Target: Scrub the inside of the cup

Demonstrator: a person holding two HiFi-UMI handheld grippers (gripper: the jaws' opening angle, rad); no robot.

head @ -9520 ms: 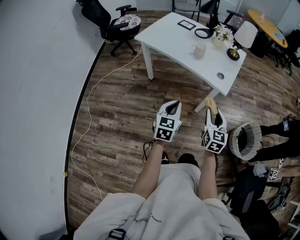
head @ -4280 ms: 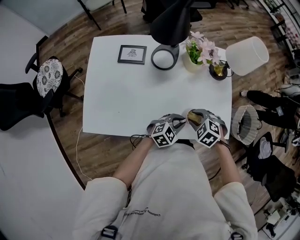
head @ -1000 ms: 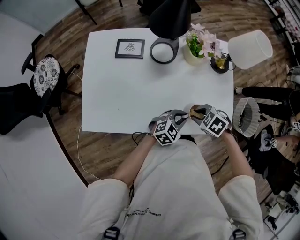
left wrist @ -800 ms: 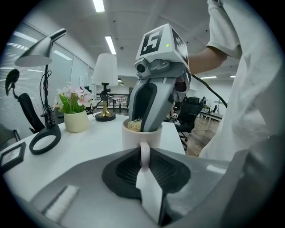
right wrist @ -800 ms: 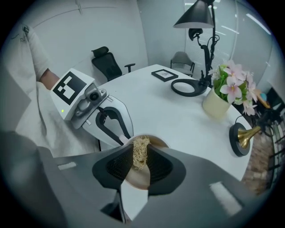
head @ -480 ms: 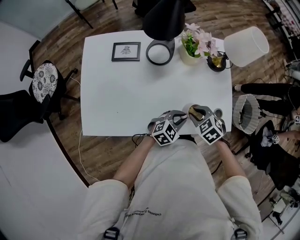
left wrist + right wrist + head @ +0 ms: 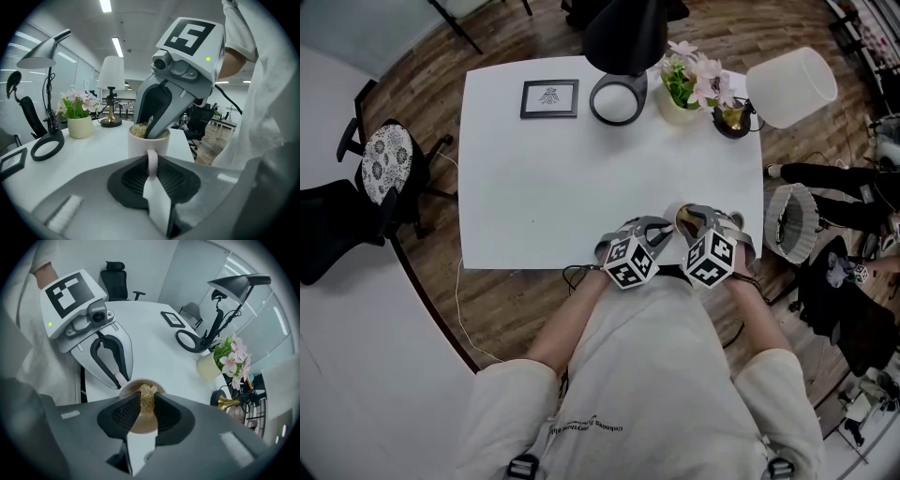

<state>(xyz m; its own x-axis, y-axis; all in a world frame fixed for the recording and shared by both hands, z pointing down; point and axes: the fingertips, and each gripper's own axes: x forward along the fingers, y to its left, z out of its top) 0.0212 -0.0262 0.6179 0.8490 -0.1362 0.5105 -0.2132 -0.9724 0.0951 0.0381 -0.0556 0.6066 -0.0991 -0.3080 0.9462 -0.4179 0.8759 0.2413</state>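
Pinching the handle (image 7: 152, 160), the left gripper (image 7: 153, 171) is clenched on it, with the cup (image 7: 140, 143) body just past the jaws at 12 o'clock. The right gripper (image 7: 146, 405) is clenched on a tan scrubber (image 7: 148, 394), its tips dipped into the cup mouth and the rim showing from 9 to 12 o'clock. Risk, my judgement: the thin handle hold is the only brace, so a hard sideways scrub could twist the cup in the jaws or tip it. The scrubber could also pull free inside. The cup sits at the table's (image 7: 534, 187) 5 o'clock corner, near the edge, so a shove toward 6 o'clock could send it off.
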